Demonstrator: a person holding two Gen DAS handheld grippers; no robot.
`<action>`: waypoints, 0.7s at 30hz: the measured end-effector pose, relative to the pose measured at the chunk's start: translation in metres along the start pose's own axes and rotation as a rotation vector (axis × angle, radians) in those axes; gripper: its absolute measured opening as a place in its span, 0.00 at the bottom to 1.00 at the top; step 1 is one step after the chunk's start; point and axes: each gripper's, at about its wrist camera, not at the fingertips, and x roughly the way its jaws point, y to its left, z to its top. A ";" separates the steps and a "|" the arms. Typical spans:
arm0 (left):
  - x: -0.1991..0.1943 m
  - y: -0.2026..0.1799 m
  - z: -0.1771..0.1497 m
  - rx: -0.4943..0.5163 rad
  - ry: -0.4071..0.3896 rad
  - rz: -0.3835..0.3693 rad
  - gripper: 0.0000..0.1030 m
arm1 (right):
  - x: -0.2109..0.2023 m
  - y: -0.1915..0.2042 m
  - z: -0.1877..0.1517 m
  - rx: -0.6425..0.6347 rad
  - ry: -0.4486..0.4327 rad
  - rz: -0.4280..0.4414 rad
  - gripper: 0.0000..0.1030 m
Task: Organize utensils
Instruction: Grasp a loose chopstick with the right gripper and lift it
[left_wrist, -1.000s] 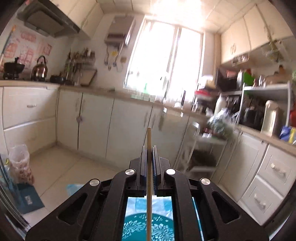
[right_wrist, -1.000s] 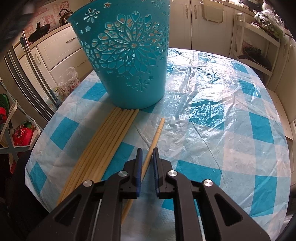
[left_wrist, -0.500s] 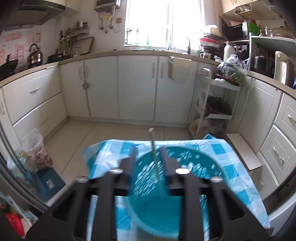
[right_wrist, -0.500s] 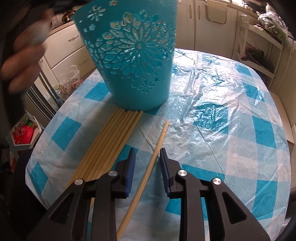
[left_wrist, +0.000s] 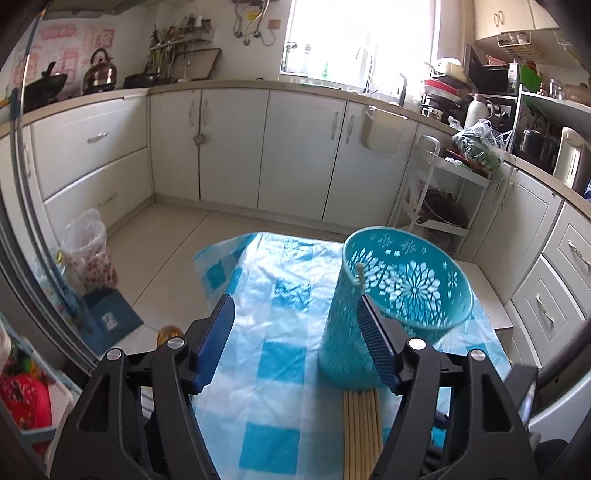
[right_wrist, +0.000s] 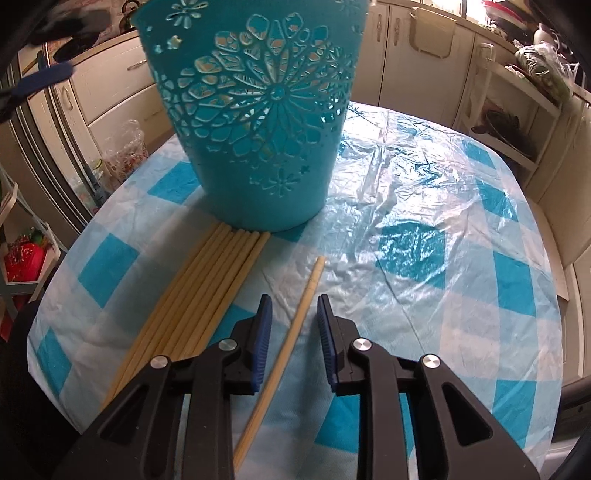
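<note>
A teal cut-out basket (left_wrist: 406, 288) (right_wrist: 251, 110) stands upright on the blue-checked tablecloth (right_wrist: 443, 258). One chopstick tip (left_wrist: 358, 275) shows inside its near wall. A bundle of several pale chopsticks (right_wrist: 199, 295) (left_wrist: 362, 424) lies against the basket's foot. My left gripper (left_wrist: 295, 301) hangs above the table to the left of the basket, its jaws opening wide with nothing between them. My right gripper (right_wrist: 294, 300) points down at a single chopstick (right_wrist: 295, 332) lying apart from the bundle. Its jaws are closing with that chopstick between the pads, which stand clear of it.
White kitchen cabinets (left_wrist: 229, 147) ring the room. A white rack (left_wrist: 436, 192) stands beyond the table's far right corner. A plastic bag (left_wrist: 86, 251) sits on the floor at the left. The cloth to the right of the single chopstick lies bare and crinkled.
My left gripper was shut on an upright chopstick, then opened over the basket; the chopstick now stands inside it and the gripper has sunk leftward. My right gripper's jaws widened around the single chopstick.
</note>
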 end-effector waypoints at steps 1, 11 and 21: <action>-0.003 0.003 -0.002 -0.007 0.003 -0.004 0.64 | -0.001 0.001 0.000 -0.005 0.004 -0.003 0.09; -0.053 0.028 -0.037 -0.105 -0.065 0.006 0.66 | -0.161 -0.002 -0.001 0.082 -0.655 0.124 0.06; -0.078 0.026 -0.048 -0.216 -0.157 0.036 0.67 | -0.232 -0.017 0.058 0.340 -1.267 0.127 0.06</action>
